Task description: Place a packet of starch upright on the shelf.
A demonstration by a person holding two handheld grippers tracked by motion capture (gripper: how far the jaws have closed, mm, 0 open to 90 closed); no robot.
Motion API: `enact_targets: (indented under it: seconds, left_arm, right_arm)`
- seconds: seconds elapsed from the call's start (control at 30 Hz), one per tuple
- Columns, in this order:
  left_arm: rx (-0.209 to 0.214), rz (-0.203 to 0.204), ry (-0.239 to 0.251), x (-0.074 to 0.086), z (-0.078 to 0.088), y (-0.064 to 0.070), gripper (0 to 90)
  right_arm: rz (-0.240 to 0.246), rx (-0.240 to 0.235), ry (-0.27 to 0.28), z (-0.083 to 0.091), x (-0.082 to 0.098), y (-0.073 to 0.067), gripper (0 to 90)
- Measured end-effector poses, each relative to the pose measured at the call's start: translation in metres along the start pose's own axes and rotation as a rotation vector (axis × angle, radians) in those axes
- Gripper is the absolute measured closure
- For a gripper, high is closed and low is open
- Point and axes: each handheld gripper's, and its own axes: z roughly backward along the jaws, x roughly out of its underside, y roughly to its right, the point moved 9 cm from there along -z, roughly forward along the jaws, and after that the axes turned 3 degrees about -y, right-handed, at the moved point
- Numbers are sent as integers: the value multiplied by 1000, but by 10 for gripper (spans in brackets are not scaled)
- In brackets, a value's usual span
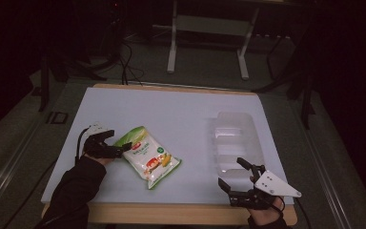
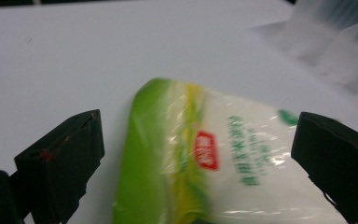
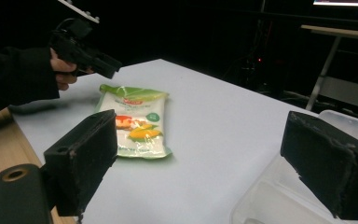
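Nearest to us, our right hand-held gripper (image 1: pixel 240 180) waits wide open at the clear tray (image 1: pixel 236 138), at 5 o'clock on the counter (image 1: pixel 181 109). Our left hand-held gripper (image 1: pixel 119 149), also wide, reaches the snack bag (image 1: pixel 147 155) at 8 o'clock; grasping and moving it remain.

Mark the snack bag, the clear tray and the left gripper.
snack bag (image 1: pixel 147 156): high view, middle of its printed face.
clear tray (image 1: pixel 256 138): high view, right rim.
left gripper (image 1: pixel 122 150): high view, midway between its fingertips.
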Motion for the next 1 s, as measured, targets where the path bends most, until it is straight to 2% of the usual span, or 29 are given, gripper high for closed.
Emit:
enact_targets:
  seconds: [0.13,0.23,0.27,0.33,0.47,0.53,0.6,0.67,0.73,0.87,0.93,1.0]
  left_arm:
    - [6,43,-40,9,-10,-9,29]
    - [3,55,-90,18,-17,-13,29]
    - [-2,66,-99,21,-19,-14,29]
    - [-13,62,-110,24,-20,-16,35]
    - [15,85,-150,31,-25,-15,66]
    - [35,113,-163,34,-27,-13,96]
    - [90,122,-173,34,-28,-4,160]
    - [93,112,-182,35,-29,0,203]
    - [107,110,-194,36,-29,4,288]
    - [111,90,-228,38,-32,10,531]
    - [108,73,-249,37,-33,13,576]
    - [115,73,-266,37,-33,16,621]
  right_arm:
    - [-3,-3,-7,-1,2,0,108]
    - [-7,-8,-12,-1,3,0,108]
    - [-7,-10,-14,-2,3,0,108]
    - [-7,-11,-16,-2,4,-1,108]
    - [-5,-16,-20,-3,4,-2,108]
    - [-6,-17,-22,-3,4,-2,109]
    - [-10,-18,-26,-4,5,-2,117]
    - [-9,-21,-25,-4,5,-3,117]
    - [-9,-21,-23,-4,4,-3,117]
    - [-5,-24,-24,-4,4,-4,117]
    - [-7,-26,-24,-4,4,-4,117]
    - [-9,-27,-24,-5,4,-4,117]
